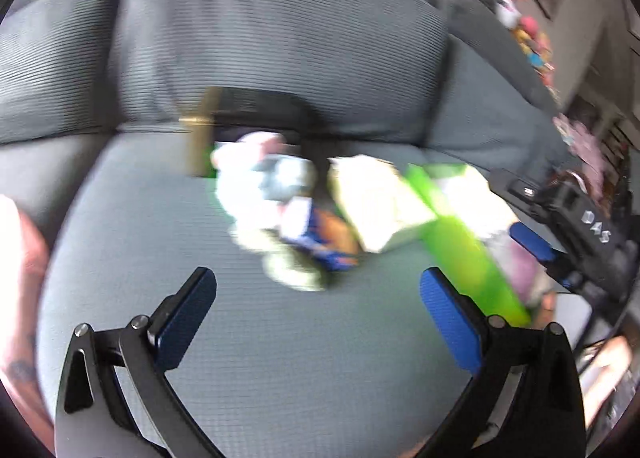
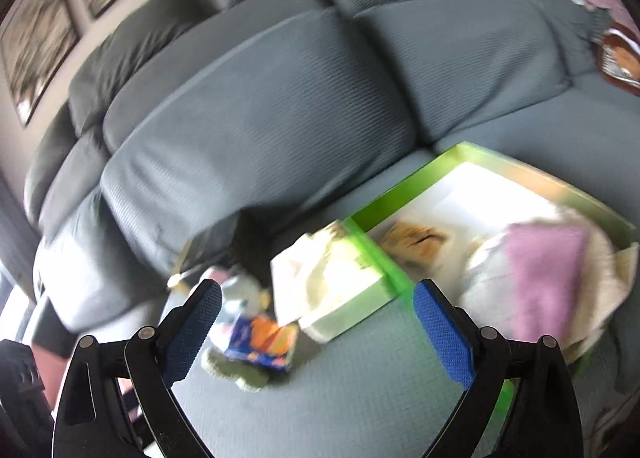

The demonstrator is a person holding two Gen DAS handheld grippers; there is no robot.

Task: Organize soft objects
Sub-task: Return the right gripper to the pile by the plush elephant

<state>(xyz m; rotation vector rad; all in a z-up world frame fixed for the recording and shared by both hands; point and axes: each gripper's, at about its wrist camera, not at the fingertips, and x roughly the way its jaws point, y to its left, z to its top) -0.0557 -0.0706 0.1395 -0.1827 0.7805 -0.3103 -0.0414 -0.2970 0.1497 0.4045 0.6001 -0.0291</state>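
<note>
Right wrist view shows both the right gripper (image 2: 318,332) and left gripper (image 1: 318,320) wide open and empty, so a blurred, hurried reach could knock the plush toy (image 2: 248,334), just left of the green box (image 2: 404,201), off the sofa (image 2: 280,105).

You face a grey ribbed-fabric sofa (image 2: 256,129) with plump back cushions (image 1: 276,41). Behind it, a pale wall (image 2: 86,23) carries dark-framed pictures (image 2: 36,45). Bright daylight washes the seat cushion (image 1: 280,338).
</note>
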